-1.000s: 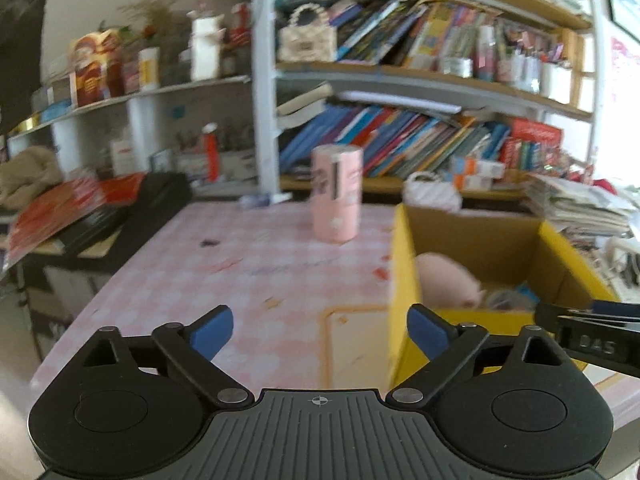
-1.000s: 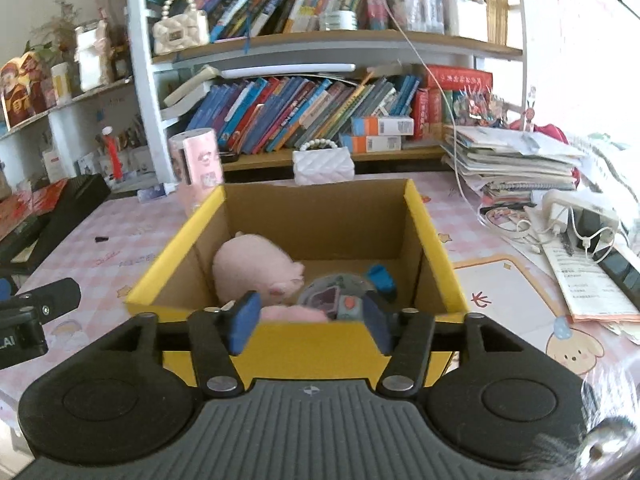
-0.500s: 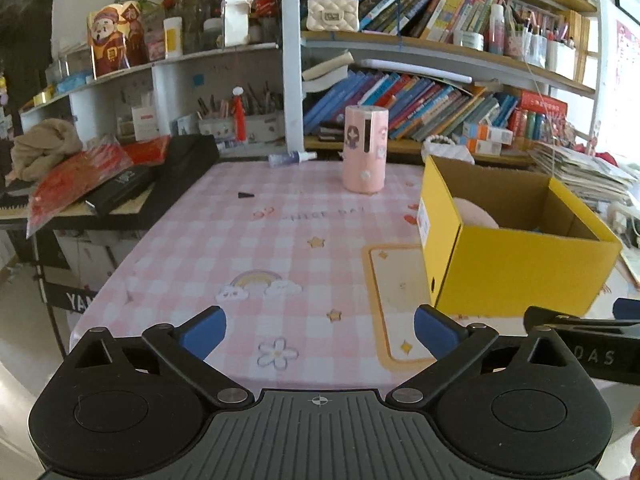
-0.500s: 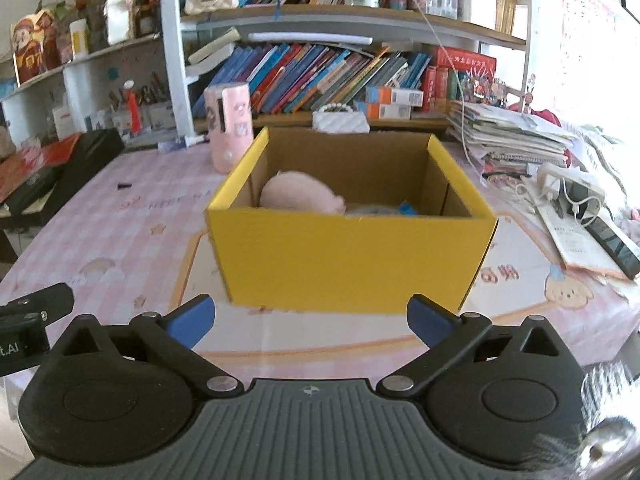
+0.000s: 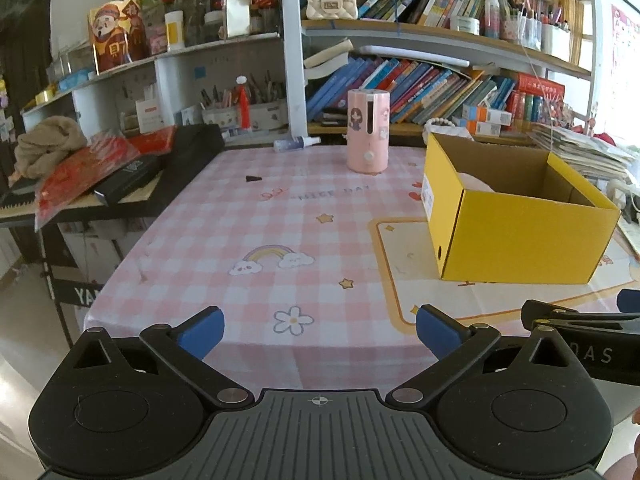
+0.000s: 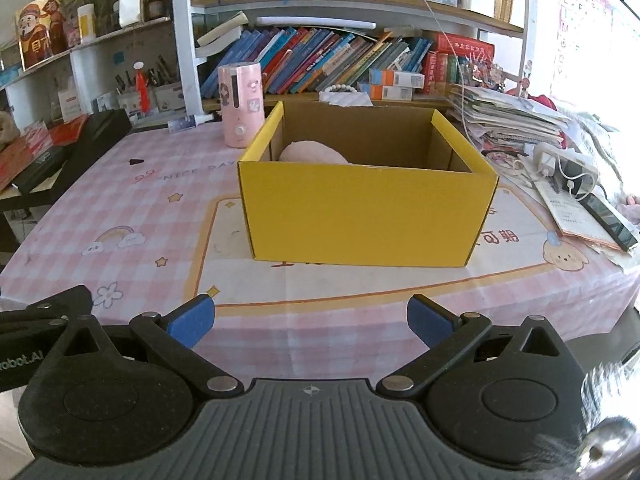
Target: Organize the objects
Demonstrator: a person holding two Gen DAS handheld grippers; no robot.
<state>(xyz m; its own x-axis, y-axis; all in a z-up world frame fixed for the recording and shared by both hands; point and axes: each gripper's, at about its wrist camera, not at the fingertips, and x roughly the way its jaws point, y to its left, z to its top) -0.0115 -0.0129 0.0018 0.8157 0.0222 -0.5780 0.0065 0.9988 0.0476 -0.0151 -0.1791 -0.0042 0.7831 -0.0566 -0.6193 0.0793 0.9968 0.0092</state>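
A yellow cardboard box (image 6: 366,212) stands open on the pink checked tablecloth (image 6: 136,208); it also shows in the left wrist view (image 5: 516,236). A pink plush toy (image 6: 312,154) lies inside, its top showing over the rim, and a sliver of it shows in the left wrist view (image 5: 474,182). Other contents are hidden by the box wall. My left gripper (image 5: 318,330) is open and empty at the table's near edge, left of the box. My right gripper (image 6: 310,318) is open and empty, back from the box's front wall.
A pink cylindrical device (image 5: 368,136) stands at the table's far side, with a small spray bottle (image 5: 296,143) and a tiny black piece (image 5: 252,178) nearby. Bookshelves (image 6: 340,60) rise behind. Papers, chargers and a phone (image 6: 608,220) lie right. A black case (image 5: 160,168) with red items sits left.
Both grippers have pulled back from the box toward the table's near edge. The right gripper opened wide and left the box; the box now looks farther and lower.
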